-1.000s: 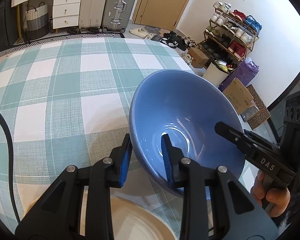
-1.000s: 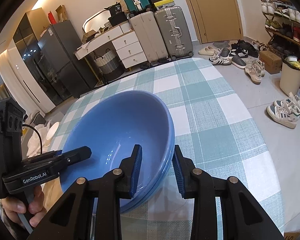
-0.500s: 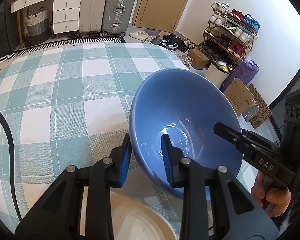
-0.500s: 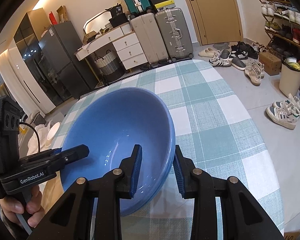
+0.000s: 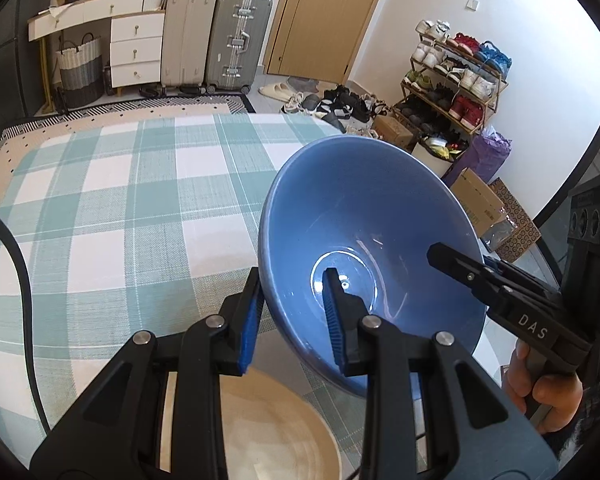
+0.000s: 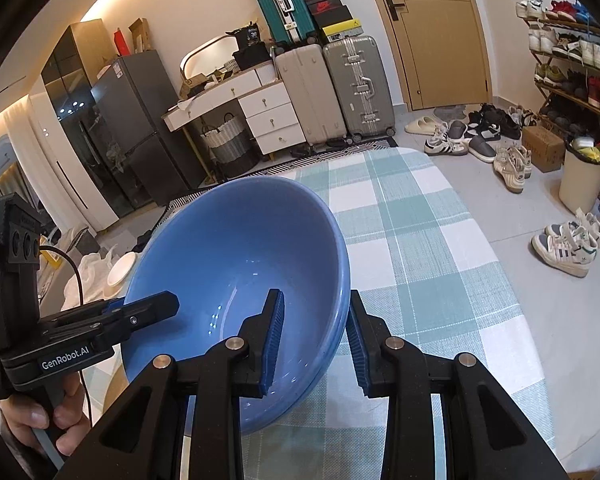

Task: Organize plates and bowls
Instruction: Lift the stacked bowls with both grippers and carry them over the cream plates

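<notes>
Both the left hand-held gripper and right hand-held gripper pinch the glossy blue ceramic bowl's rim, lifted off the green-checked table, so stacking onto the cream round plate isn't done yet.

Both grippers, left and right, are black with blue ribbed pads and silver screws.

Left gripper pinches the tilted blue bowl's rim (cream plate below).
</notes>
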A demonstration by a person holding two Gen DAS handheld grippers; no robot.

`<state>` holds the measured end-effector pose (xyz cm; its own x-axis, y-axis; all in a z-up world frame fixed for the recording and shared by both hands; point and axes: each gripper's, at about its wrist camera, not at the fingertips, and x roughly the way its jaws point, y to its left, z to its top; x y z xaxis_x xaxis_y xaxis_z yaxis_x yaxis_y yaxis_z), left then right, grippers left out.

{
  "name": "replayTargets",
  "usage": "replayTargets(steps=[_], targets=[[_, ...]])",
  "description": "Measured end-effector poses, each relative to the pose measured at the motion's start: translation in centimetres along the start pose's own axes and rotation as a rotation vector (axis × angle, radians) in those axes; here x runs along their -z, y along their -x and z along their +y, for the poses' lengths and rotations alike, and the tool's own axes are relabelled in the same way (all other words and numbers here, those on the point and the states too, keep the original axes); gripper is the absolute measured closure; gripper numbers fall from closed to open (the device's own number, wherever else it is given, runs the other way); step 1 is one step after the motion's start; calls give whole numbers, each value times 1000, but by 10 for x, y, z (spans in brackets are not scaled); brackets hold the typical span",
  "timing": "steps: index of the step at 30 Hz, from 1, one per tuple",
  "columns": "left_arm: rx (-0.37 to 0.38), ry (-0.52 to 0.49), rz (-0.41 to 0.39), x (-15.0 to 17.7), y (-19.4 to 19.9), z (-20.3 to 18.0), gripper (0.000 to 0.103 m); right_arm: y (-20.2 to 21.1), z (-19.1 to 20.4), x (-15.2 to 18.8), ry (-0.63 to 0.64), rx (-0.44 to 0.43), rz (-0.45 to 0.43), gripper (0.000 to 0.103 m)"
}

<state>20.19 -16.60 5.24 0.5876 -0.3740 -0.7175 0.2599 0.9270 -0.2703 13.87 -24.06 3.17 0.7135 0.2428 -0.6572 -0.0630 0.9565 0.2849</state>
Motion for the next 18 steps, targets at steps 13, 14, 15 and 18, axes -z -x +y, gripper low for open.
replayTargets(steps=[13,14,15,18], targets=[[-23,-11,-81,18,88,-10,77,49,42,3,60,-20,-54,71],[-26,-11,-84,19,94,-12,77,53,45,4,62,-21,-57,71],[-30,-12,-89,22,101,-12,77,56,48,5,66,-22,-59,71],[-35,-7,-99,29,119,-15,77,67,59,8,85,-26,-67,71]])
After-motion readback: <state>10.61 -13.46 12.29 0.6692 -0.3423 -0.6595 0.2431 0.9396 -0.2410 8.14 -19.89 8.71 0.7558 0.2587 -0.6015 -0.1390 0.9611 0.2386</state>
